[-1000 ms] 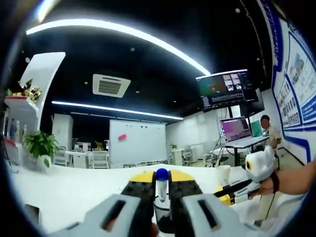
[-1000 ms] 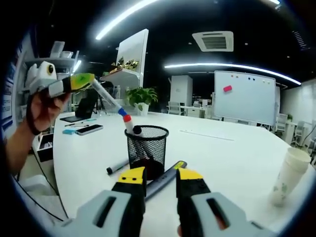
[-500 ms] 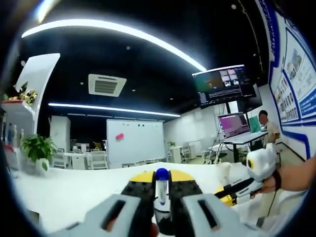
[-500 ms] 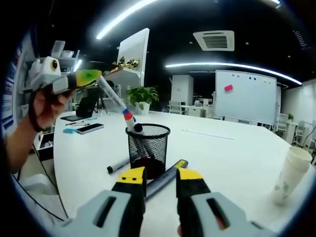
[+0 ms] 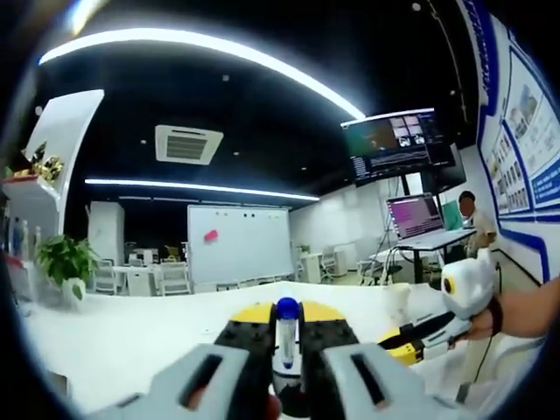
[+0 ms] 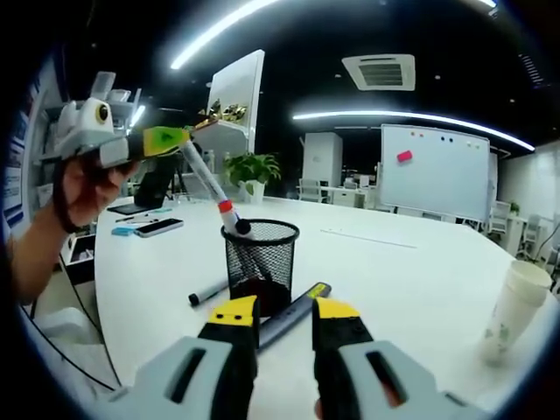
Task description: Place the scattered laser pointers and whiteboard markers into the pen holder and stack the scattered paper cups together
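On the white table, the left gripper pinches a marker tilted over the pen holder.

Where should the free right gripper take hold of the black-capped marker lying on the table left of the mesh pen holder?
Probably mid-barrel on the marker, coming from above with the right gripper turned so its fingers close across the barrel. It lies flat, clear of the pen holder, with bare table on both sides.
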Motion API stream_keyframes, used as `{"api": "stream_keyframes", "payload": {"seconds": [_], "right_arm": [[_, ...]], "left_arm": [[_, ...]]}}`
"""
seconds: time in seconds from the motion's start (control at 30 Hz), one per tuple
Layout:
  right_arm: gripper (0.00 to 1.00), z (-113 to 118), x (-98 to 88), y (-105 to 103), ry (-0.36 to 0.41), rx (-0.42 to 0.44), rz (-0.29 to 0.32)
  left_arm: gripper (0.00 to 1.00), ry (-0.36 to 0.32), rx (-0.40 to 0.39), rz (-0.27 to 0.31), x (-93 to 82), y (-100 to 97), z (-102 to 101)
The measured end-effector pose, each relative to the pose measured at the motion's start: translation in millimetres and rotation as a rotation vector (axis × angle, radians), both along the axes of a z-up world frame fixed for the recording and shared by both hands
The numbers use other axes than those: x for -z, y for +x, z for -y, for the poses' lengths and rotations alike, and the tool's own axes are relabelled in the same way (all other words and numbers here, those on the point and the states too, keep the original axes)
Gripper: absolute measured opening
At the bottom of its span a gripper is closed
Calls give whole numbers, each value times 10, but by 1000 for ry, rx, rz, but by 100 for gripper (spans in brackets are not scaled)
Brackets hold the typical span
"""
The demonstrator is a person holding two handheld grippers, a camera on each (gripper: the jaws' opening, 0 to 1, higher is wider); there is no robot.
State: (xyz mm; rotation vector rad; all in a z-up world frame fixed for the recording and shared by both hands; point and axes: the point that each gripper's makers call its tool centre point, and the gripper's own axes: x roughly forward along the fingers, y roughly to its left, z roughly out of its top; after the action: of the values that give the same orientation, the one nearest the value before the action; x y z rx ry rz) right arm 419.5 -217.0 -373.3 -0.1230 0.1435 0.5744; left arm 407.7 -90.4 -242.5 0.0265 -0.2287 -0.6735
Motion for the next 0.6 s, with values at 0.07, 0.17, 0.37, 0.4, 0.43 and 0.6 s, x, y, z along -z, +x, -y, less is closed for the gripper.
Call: {"api": "stream_keyframes", "payload": {"seconds": [0.07,0.17,0.37,0.4,0.43,0.6], "right_arm": [[24,7,-3,8,-2,0,0],[24,7,-11,2,-4,-1,1],[24,17,-6,10,-5,-1,2],[24,13,1,3,-6,-2,1],[24,10,10,-2,-6,-2,0],[24,4,20,-8,0,-2,-3]], "left_arm": [[11,6,3,-2,10,4,19],[11,9,7,-5,21,17,42],[11,12,13,-15,55,58,83],[11,13,12,-17,59,64,85],[11,13,12,-19,65,73,88],[11,26,3,-32,146,146,85]]}}
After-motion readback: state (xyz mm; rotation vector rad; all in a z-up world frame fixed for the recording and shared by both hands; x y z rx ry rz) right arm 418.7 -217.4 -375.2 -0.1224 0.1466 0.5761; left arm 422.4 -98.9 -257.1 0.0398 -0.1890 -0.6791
